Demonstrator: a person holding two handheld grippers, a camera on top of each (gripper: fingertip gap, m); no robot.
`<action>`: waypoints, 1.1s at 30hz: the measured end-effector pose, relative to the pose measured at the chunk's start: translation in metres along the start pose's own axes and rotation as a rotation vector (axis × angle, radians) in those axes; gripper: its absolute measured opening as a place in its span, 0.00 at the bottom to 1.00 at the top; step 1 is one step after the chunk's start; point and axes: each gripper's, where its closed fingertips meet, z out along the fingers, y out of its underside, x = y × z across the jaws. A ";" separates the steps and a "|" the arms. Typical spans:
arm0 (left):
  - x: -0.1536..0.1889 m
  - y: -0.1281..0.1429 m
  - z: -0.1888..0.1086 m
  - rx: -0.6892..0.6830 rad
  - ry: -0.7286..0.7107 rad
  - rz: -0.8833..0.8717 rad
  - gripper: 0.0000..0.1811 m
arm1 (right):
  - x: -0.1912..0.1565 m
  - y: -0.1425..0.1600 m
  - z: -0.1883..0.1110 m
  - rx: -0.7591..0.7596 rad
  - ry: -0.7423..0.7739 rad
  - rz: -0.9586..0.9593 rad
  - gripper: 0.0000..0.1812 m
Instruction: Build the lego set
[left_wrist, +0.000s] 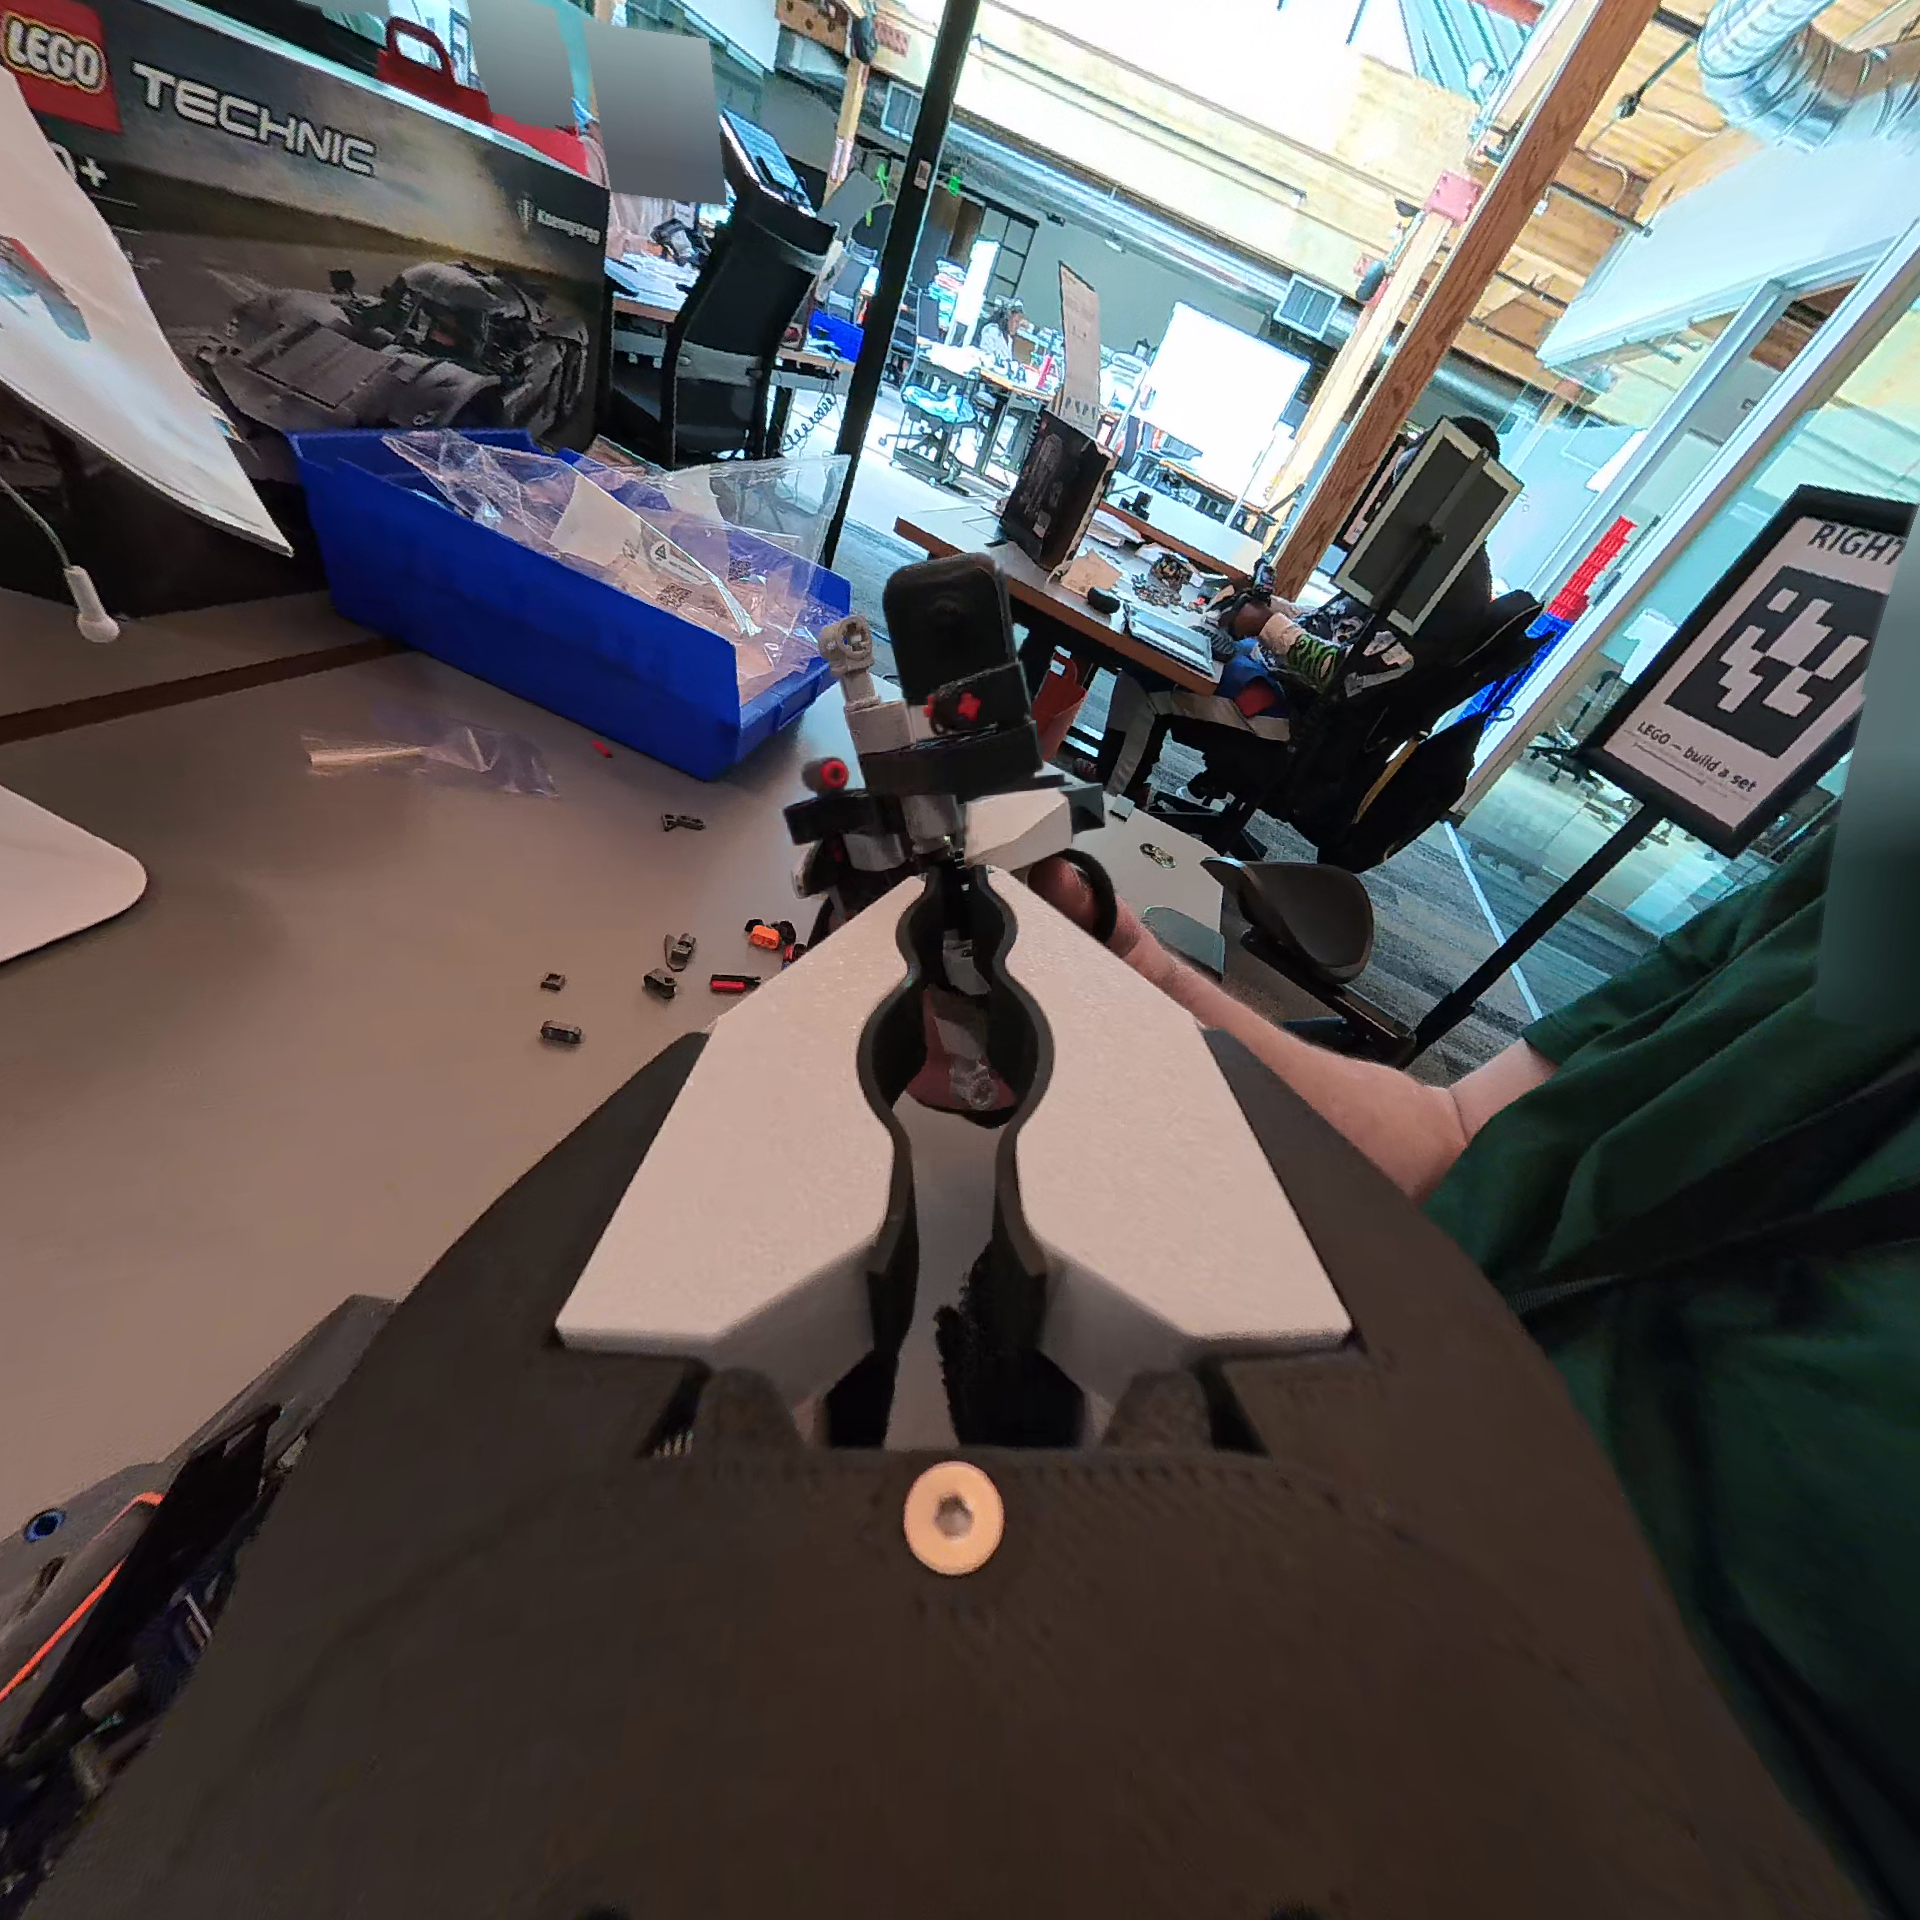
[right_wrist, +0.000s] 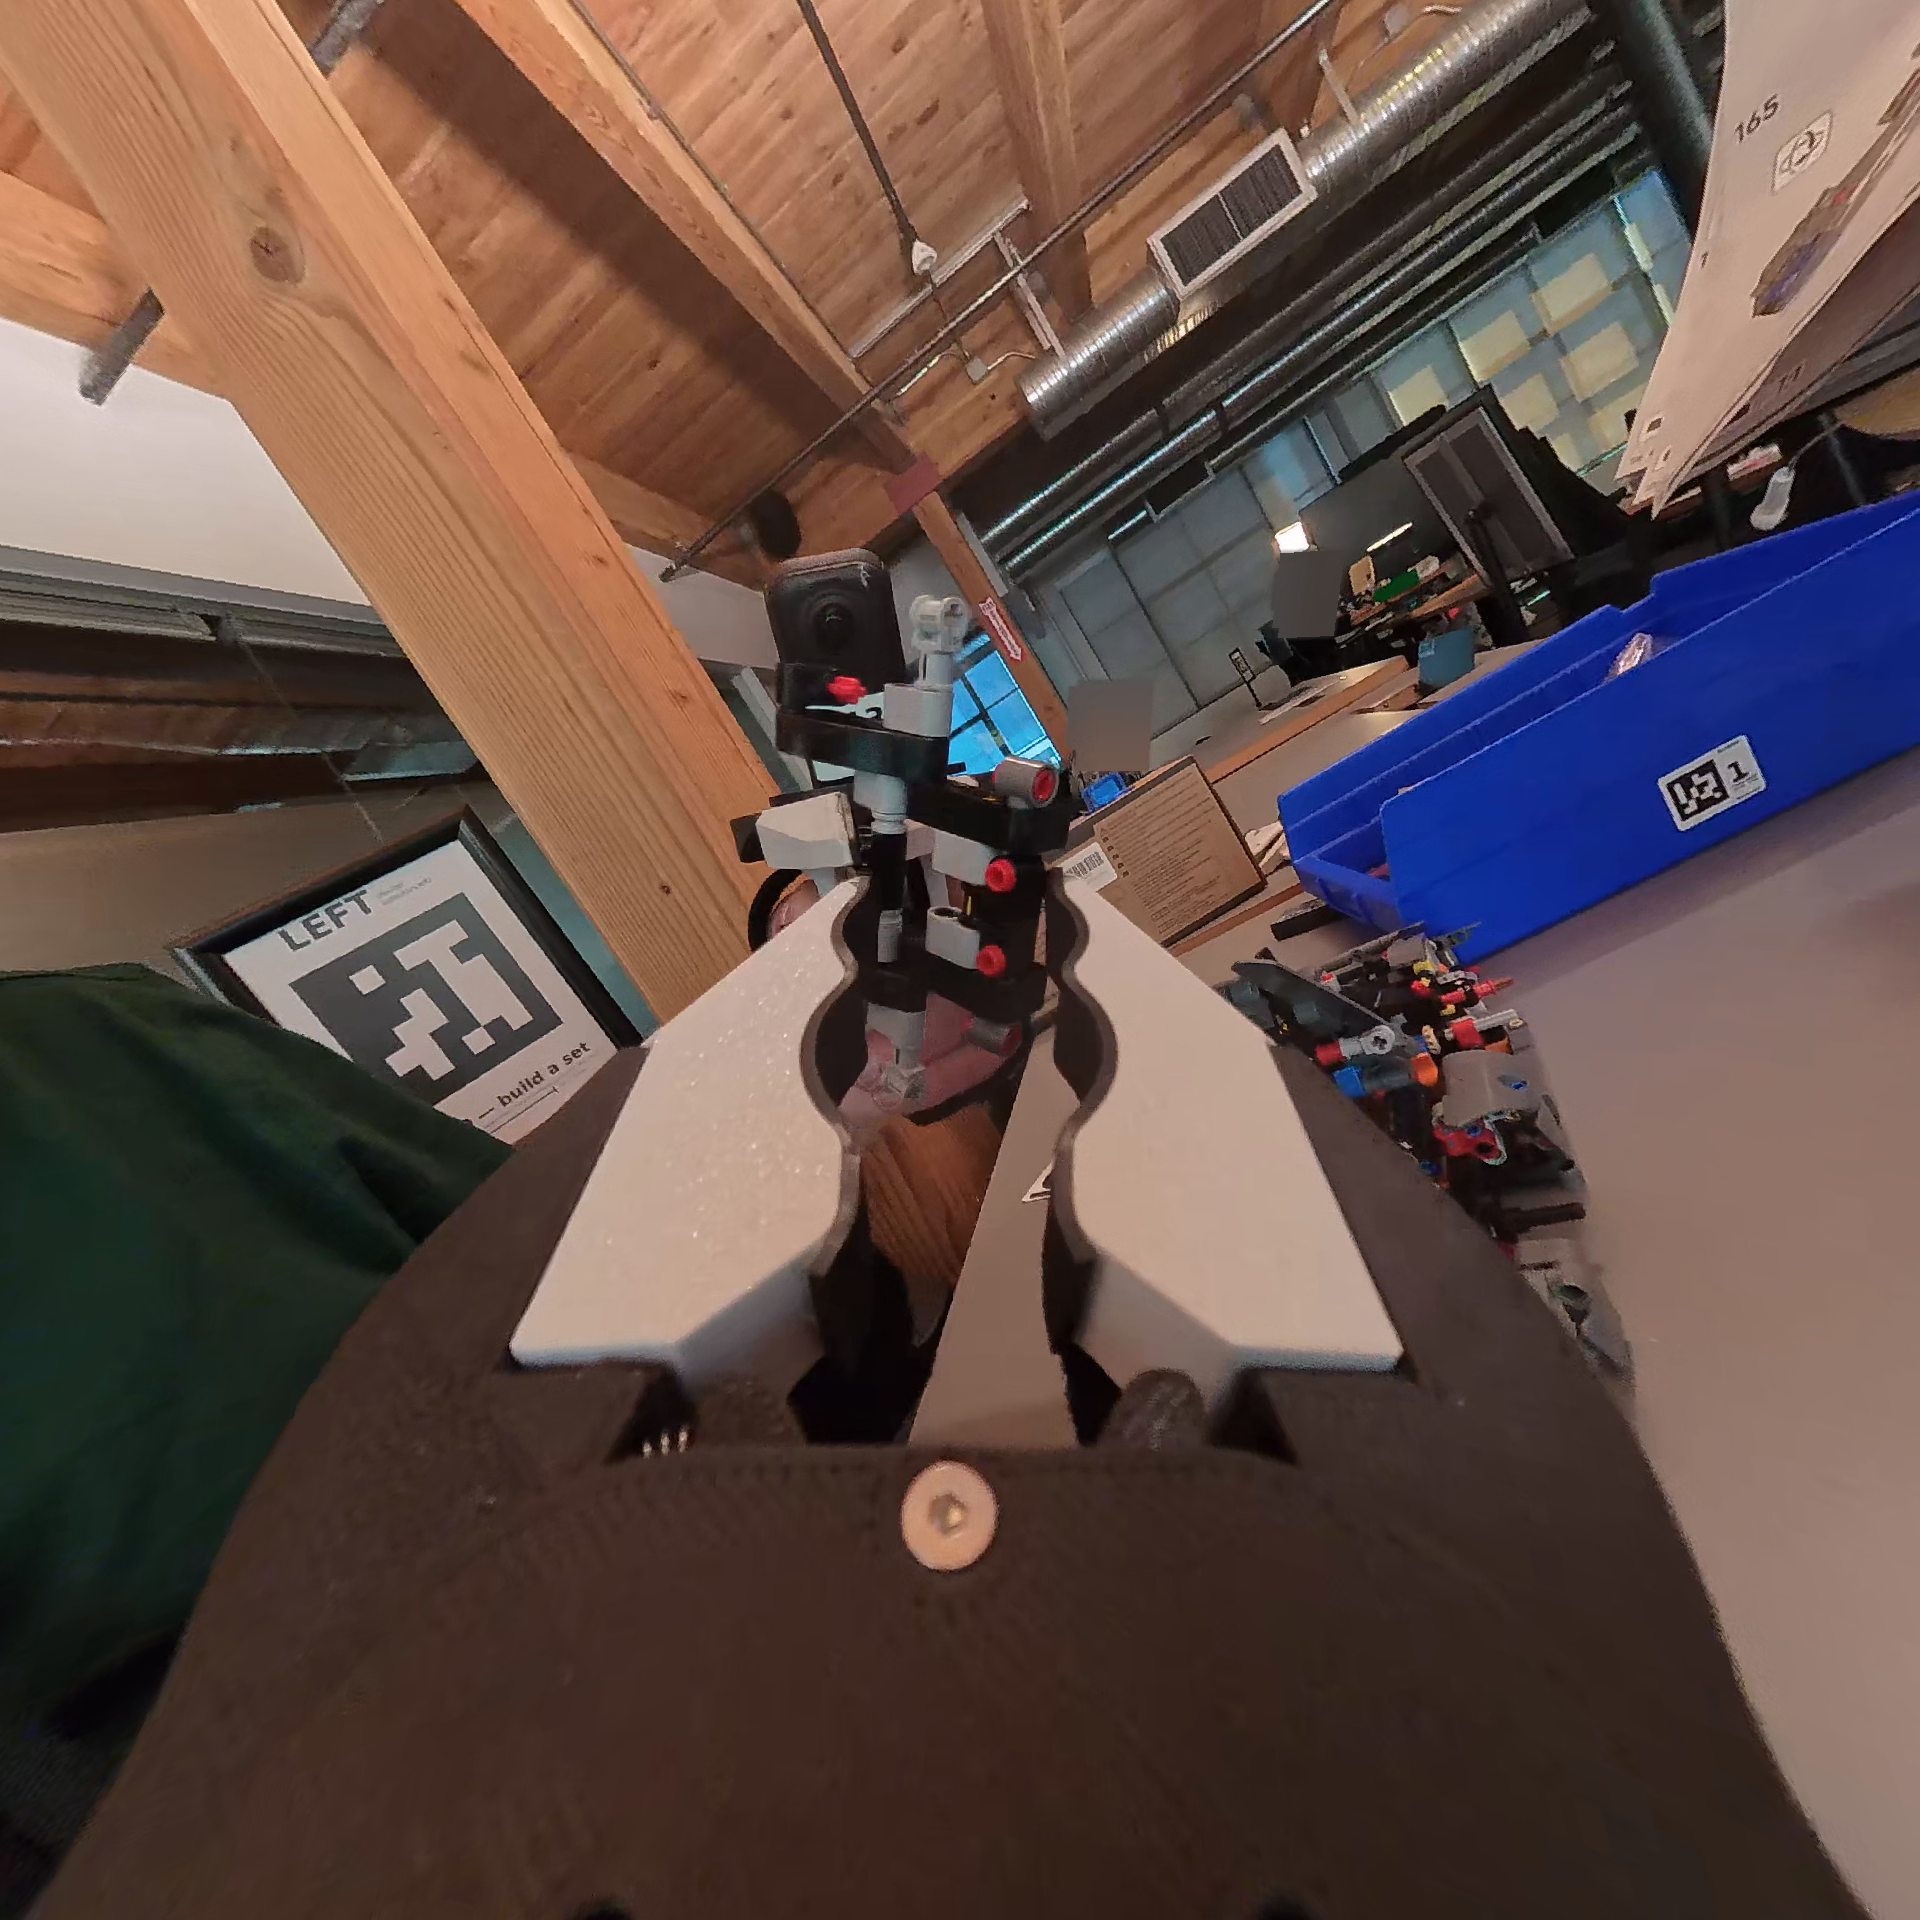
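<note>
A small lego assembly (left_wrist: 878, 722) of black beams, a grey piston and red pins is held in the air between my two grippers, which face each other. My left gripper (left_wrist: 956, 883) is shut on a thin black part at its lower end. In the right wrist view my right gripper (right_wrist: 956, 899) is shut on the assembly (right_wrist: 977, 805) around its black block with red pins. Each view shows the other gripper's black camera (left_wrist: 951, 623) (right_wrist: 831, 623) just behind the assembly. A hand shows through the gap between the fingers.
A blue bin (left_wrist: 540, 613) with clear bags stands on the grey table (left_wrist: 312, 1039), with the set's box (left_wrist: 312, 208) behind it. Small loose pieces (left_wrist: 665, 966) lie below the grippers. A partly built model (right_wrist: 1455, 1070) and another blue bin (right_wrist: 1558, 790) lie to the right. Instruction pages (right_wrist: 1787, 208) hang nearby. The tips of both grippers are at nearly the same place.
</note>
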 end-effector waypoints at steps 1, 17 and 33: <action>0.001 0.000 0.000 -0.001 0.004 0.001 0.01 | 0.000 0.000 0.001 0.005 -0.008 0.008 0.18; 0.022 -0.008 0.002 0.037 0.178 -0.083 0.01 | -0.027 -0.005 0.012 0.040 -0.403 0.195 0.19; -0.032 0.005 -0.013 -0.138 -0.167 -0.037 0.01 | 0.017 0.001 0.014 -0.075 0.024 -0.008 0.08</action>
